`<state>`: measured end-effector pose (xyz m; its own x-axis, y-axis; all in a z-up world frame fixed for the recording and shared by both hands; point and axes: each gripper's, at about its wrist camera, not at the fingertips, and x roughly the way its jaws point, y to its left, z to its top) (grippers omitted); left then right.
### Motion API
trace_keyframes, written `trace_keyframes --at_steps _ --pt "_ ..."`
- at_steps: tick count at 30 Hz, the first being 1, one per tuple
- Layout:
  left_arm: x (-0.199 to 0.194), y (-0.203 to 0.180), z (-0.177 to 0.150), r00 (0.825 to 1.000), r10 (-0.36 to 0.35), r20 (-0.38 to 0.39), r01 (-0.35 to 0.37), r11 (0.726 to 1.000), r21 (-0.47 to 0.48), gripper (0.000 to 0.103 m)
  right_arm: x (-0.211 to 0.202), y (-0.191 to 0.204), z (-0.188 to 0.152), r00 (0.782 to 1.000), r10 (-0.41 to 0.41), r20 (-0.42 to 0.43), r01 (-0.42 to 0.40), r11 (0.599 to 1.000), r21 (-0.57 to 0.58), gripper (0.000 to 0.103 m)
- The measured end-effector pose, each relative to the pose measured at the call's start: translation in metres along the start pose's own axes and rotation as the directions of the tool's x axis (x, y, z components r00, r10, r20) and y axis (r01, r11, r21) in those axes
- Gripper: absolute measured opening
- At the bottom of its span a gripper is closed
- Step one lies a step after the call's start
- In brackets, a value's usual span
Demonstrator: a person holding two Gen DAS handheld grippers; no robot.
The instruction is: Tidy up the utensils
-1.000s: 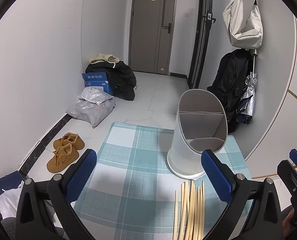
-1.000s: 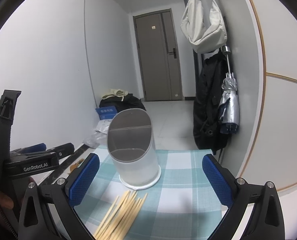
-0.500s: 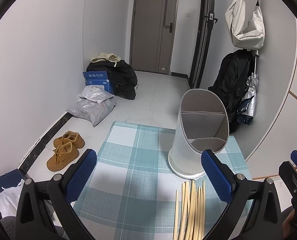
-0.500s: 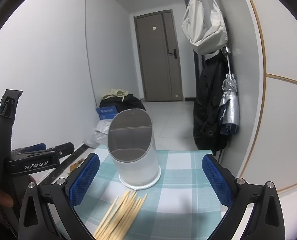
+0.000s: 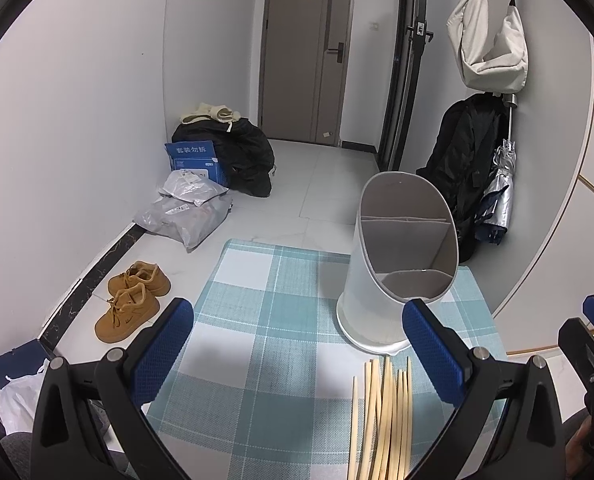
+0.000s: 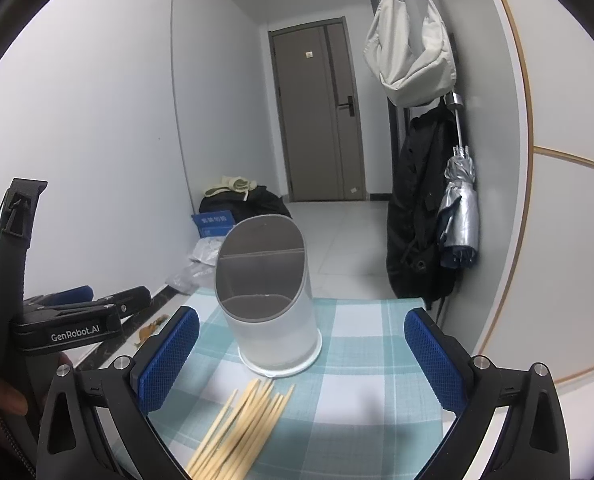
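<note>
A white utensil holder (image 5: 393, 280) with a slanted grey-lined top and inner dividers stands upright on the teal checked tablecloth (image 5: 273, 320); it also shows in the right wrist view (image 6: 273, 312). A bundle of pale wooden chopsticks (image 5: 385, 412) lies flat in front of it, also in the right wrist view (image 6: 241, 428). My left gripper (image 5: 297, 344) is open and empty, above the cloth left of the chopsticks. My right gripper (image 6: 301, 352) is open and empty, above the chopsticks. The holder's compartments look empty.
The table ends just behind the holder. On the floor beyond lie tan shoes (image 5: 133, 300), plastic parcels (image 5: 185, 212), a blue box (image 5: 195, 160) and a black bag (image 5: 241, 156). A black coat and umbrella (image 6: 457, 220) hang on the right wall. The left gripper's body (image 6: 57, 320) shows at left.
The left wrist view has shifted very slightly; the right gripper has barely moved. Both grippers stay open and nothing on the table has moved.
</note>
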<state>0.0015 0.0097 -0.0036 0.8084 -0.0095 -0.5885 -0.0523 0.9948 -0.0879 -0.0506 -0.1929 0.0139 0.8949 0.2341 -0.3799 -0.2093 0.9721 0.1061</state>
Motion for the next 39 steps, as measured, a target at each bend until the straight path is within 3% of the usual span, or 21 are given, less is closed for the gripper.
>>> trace_keyframes --at_steps 10,17,21,22,27,32,37,39 --pt "0.001 0.000 -0.002 1.000 -0.011 -0.013 0.011 1.000 0.004 0.102 0.004 -0.003 -0.002 1.000 -0.002 -0.019 0.002 1.000 0.015 0.103" --pt "0.012 0.006 -0.005 0.996 -0.033 -0.082 0.034 0.999 0.017 0.102 0.029 -0.004 -0.011 0.987 0.003 -0.158 0.001 1.000 0.022 0.103" --pt "0.026 0.020 -0.003 0.988 -0.037 -0.147 0.033 0.999 -0.026 0.102 0.065 -0.003 -0.025 0.943 0.009 -0.333 -0.007 1.000 0.008 0.100" --pt "0.031 0.026 -0.002 0.985 -0.033 -0.170 0.025 0.999 -0.048 0.102 0.071 -0.001 -0.029 0.932 0.004 -0.361 -0.003 1.000 0.002 0.094" --pt "0.049 0.047 -0.001 0.968 -0.043 -0.246 0.008 0.990 -0.144 0.102 0.115 0.002 -0.057 0.834 -0.023 -0.552 0.016 1.000 -0.018 0.071" --pt "0.061 0.059 0.000 0.961 0.001 -0.277 -0.051 0.984 -0.171 0.102 0.138 0.005 -0.074 0.783 -0.027 -0.622 0.032 0.999 -0.003 0.057" --pt "0.066 0.069 -0.002 0.951 -0.013 -0.309 -0.057 0.974 -0.219 0.102 0.152 0.007 -0.082 0.731 -0.059 -0.680 0.052 0.998 -0.030 0.049" --pt "0.067 0.071 -0.002 0.949 -0.019 -0.316 -0.059 0.970 -0.234 0.102 0.153 0.009 -0.085 0.722 -0.064 -0.689 0.043 0.998 -0.047 0.046"
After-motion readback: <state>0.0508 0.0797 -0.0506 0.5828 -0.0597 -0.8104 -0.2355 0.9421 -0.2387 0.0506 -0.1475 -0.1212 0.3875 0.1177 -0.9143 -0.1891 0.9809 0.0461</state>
